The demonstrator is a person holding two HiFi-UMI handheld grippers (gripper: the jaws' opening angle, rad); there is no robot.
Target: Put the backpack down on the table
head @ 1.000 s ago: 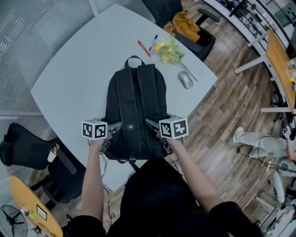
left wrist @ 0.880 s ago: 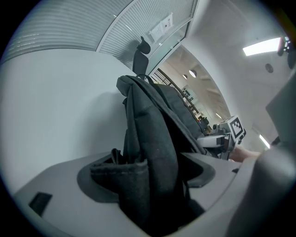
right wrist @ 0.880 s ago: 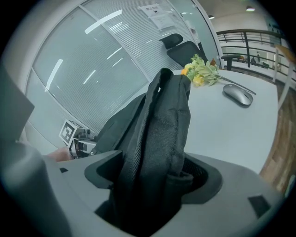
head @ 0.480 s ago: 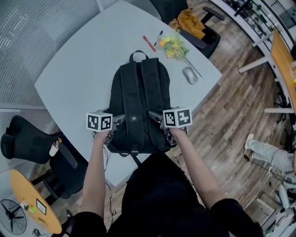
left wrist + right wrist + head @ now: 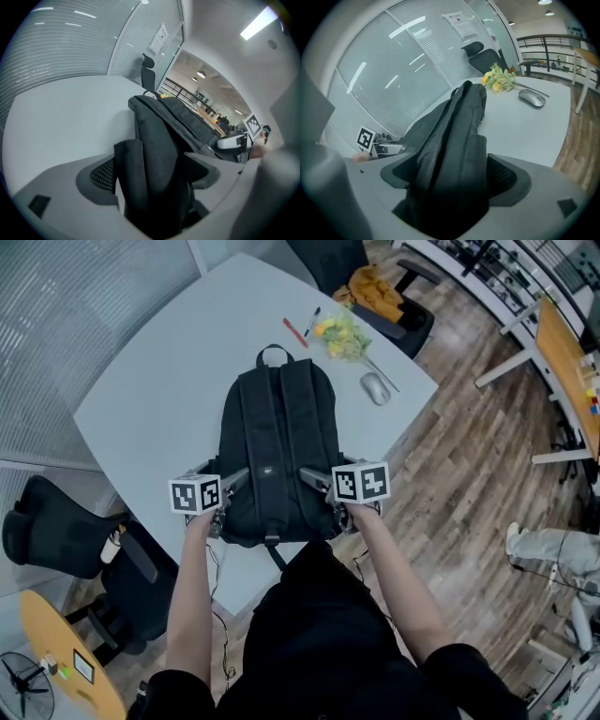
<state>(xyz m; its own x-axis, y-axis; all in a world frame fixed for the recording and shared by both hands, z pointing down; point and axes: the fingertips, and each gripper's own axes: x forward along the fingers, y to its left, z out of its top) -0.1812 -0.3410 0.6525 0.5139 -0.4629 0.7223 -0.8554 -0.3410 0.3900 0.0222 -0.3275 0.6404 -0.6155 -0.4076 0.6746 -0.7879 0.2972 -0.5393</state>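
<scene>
The black backpack (image 5: pixel 277 456) lies flat on the pale table (image 5: pixel 141 409), straps up, its handle toward the far side. My left gripper (image 5: pixel 232 484) is at its lower left corner. My right gripper (image 5: pixel 316 480) is at its lower right corner. In the left gripper view, a fold of the backpack (image 5: pixel 159 140) sits between the wide jaws of the left gripper (image 5: pixel 152 171). In the right gripper view, the backpack's side (image 5: pixel 454 140) runs between the jaws of the right gripper (image 5: pixel 454 176). Both pairs of jaws have just been opening and now stand open around the fabric.
Beyond the backpack lie a grey mouse (image 5: pixel 376 388), a bunch of yellow flowers (image 5: pixel 342 334), a red pen (image 5: pixel 293 331) and a black pen (image 5: pixel 311 317). A black chair (image 5: pixel 56 540) stands at the left. Another with a yellow garment (image 5: pixel 375 287) stands behind.
Both grippers have drawn back a little toward the near edge of the table. The backpack still lies flat in the same place.
</scene>
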